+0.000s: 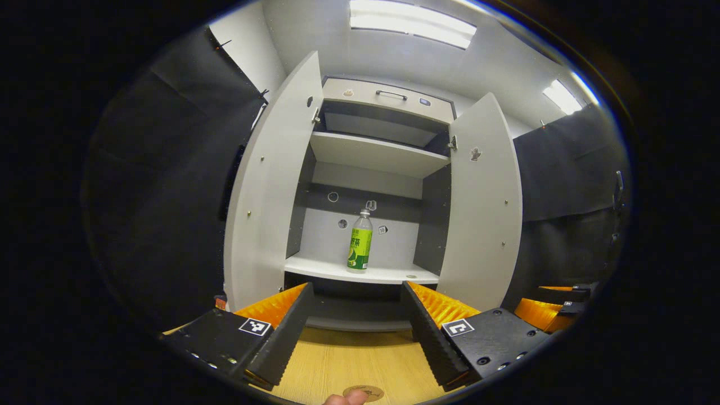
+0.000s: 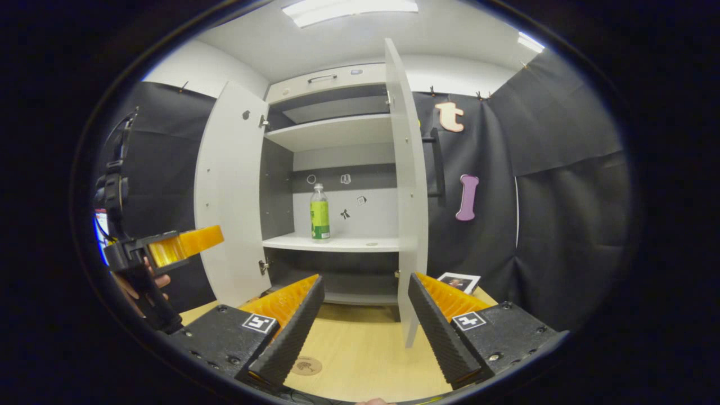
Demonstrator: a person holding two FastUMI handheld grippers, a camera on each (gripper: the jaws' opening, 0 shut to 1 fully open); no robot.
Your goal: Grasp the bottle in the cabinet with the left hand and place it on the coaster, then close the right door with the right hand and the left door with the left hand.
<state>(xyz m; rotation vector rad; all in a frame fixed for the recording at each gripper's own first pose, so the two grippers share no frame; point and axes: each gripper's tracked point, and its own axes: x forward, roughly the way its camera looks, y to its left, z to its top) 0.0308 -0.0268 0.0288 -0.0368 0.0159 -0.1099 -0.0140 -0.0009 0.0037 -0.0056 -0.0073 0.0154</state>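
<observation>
Green-labelled clear plastic bottle with a pale cap [image 1: 360, 241] stands upright on the white lower shelf [image 1: 332, 269] of the grey-and-white cabinet [image 1: 376, 153], roughly mid-shelf, well apart from both grippers and untouched. Left gripper [image 1: 356, 332] is spread wide, nothing between its fingers, aimed almost straight at the bottle; right gripper [image 2: 365, 332] is likewise released and holding nothing, pointed at the cabinet from its right side. Step in hand looks like the reach: send the left gripper forward between the two open doors, keep the bottle centred between the fingers, and clamp on the label band below the shoulder rather than the narrow neck, since a tall light bottle probably tips if nudged high or off-centre. Watch the white left door [image 1: 270, 191] and white right door [image 1: 484, 208] on the way in; both stand wide open, so clearance seems fine. Small round brown coaster [image 2: 305, 366] lies flat on the light wood-grain tabletop [image 2: 365, 349] in front of the cabinet, near the left gripper's side; in the left gripper view it sits at the very bottom edge, partly cut off, so its exact spot is hard to judge. Room: black cloth booth walls, white ceiling with bright strip lights, upper shelf bare, closed drawer with a bar handle on top.
</observation>
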